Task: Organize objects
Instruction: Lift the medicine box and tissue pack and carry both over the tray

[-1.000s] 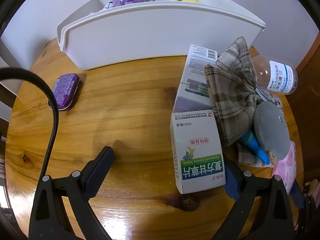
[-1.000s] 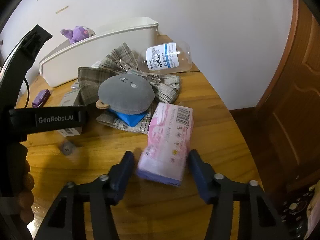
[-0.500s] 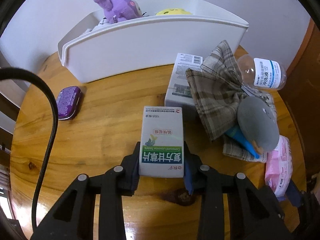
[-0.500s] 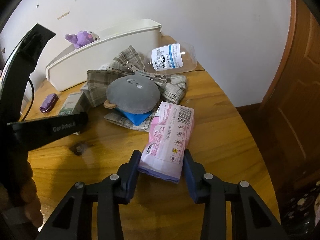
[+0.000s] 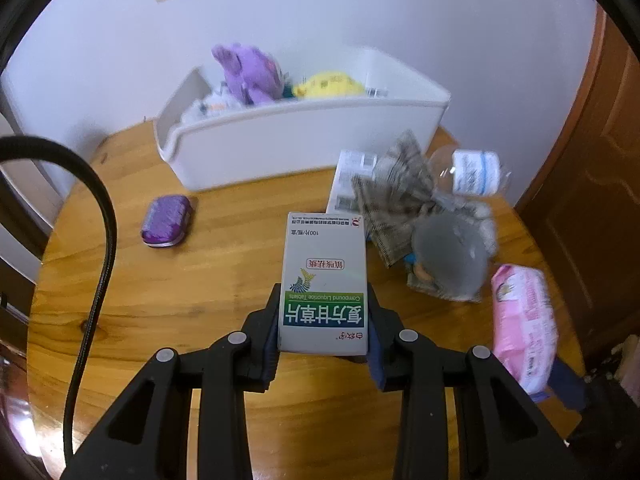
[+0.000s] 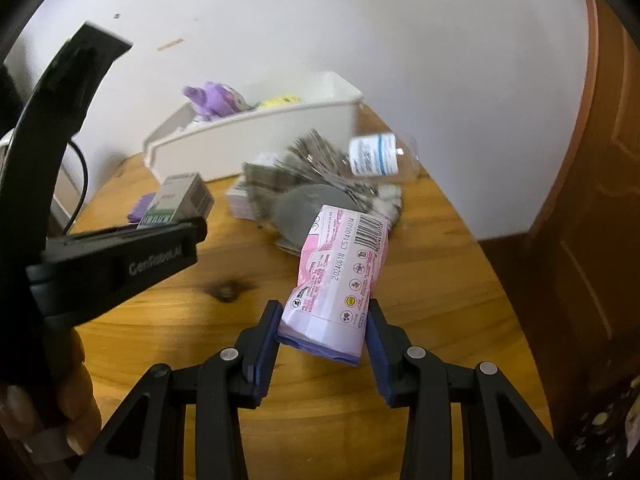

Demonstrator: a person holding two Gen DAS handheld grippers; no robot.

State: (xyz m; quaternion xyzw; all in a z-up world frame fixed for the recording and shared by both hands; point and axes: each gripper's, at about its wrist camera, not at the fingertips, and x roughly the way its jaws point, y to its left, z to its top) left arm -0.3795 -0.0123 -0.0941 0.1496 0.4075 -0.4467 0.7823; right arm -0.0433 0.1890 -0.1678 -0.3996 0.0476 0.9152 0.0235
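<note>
My left gripper (image 5: pixel 323 320) is shut on a white and green medicine box (image 5: pixel 323 280), held above the round wooden table (image 5: pixel 160 320). The right wrist view catches the same medicine box (image 6: pixel 176 202) at the left, in the left gripper's black body (image 6: pixel 120 260). My right gripper (image 6: pixel 323 332) is shut on a pink tissue pack (image 6: pixel 340 276), lifted off the table; this pink tissue pack (image 5: pixel 524 320) appears at the right in the left wrist view. A white bin (image 5: pixel 300 140) at the back holds a purple plush (image 5: pixel 248 72) and a yellow toy (image 5: pixel 328 84).
A purple tin (image 5: pixel 166 221) lies left of centre. A plaid cloth (image 5: pixel 400 196), a grey plush (image 5: pixel 452 256), another box (image 5: pixel 352 176) and a clear bottle (image 5: pixel 476 172) are heaped at the right. A wooden door (image 6: pixel 600 200) stands right of the table. A black cable (image 5: pixel 100 240) curves at the left.
Both grippers shut on their objects and rose: the left took the medicine box off the table, the right lifted the pink tissue pack. Both views now look over the bin's rim.
</note>
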